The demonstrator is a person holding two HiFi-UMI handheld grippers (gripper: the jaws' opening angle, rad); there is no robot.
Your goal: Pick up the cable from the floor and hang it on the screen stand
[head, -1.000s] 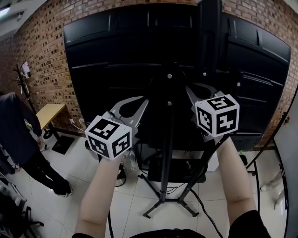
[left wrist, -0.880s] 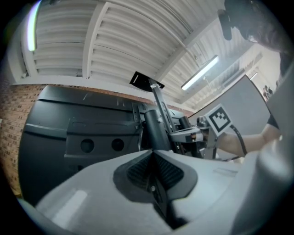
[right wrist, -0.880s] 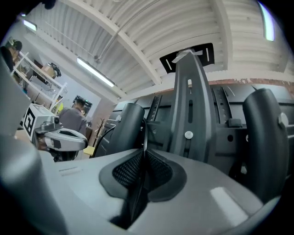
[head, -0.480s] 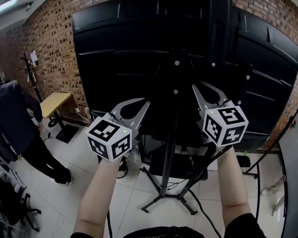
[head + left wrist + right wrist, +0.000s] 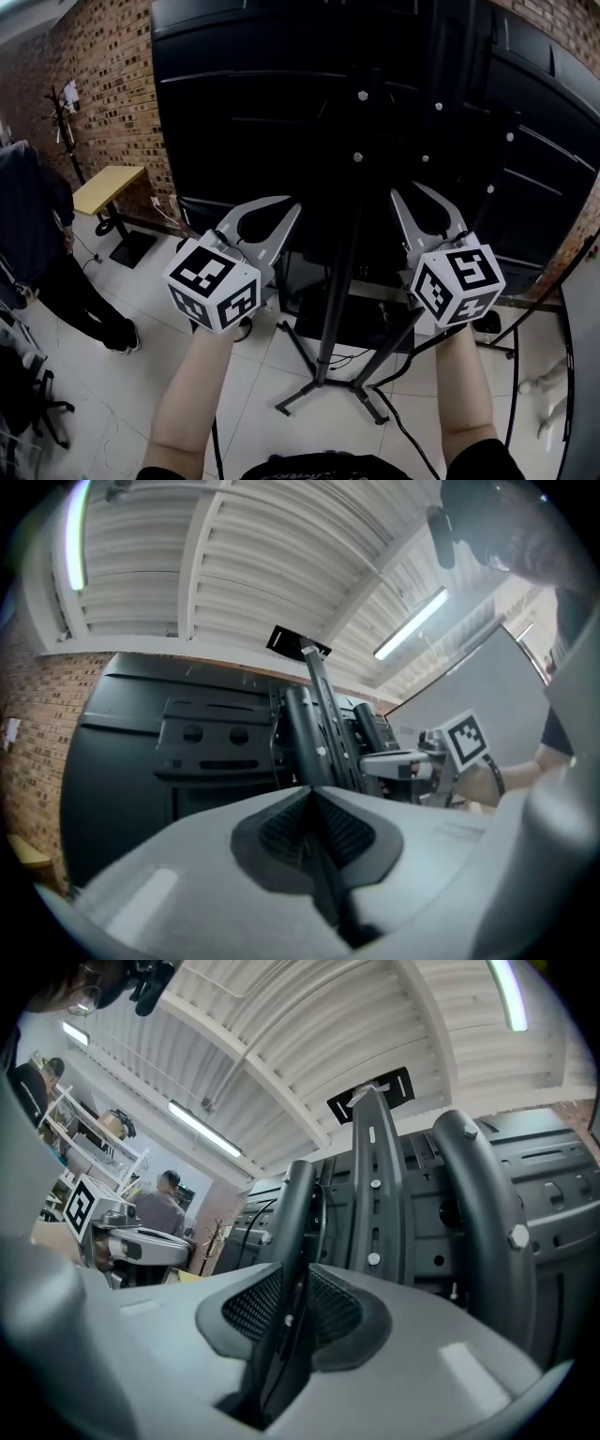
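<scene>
Opening now: the right gripper [image 5: 292,1274] parts its jaws with nothing pinched between them, and it has sunk lower and nearer than a second ago. A thin cable [image 5: 321,1213] loops beside the screen stand [image 5: 329,319], just beyond the jaws. It looks released and hung. The left gripper [image 5: 312,796] stays closed, apparently empty.

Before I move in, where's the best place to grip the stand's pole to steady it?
Take the pole on its straight stretch just below the screen, above where the legs splay. Come from the near side, jaws level, one each side: it stands upright and is slim there.
</scene>
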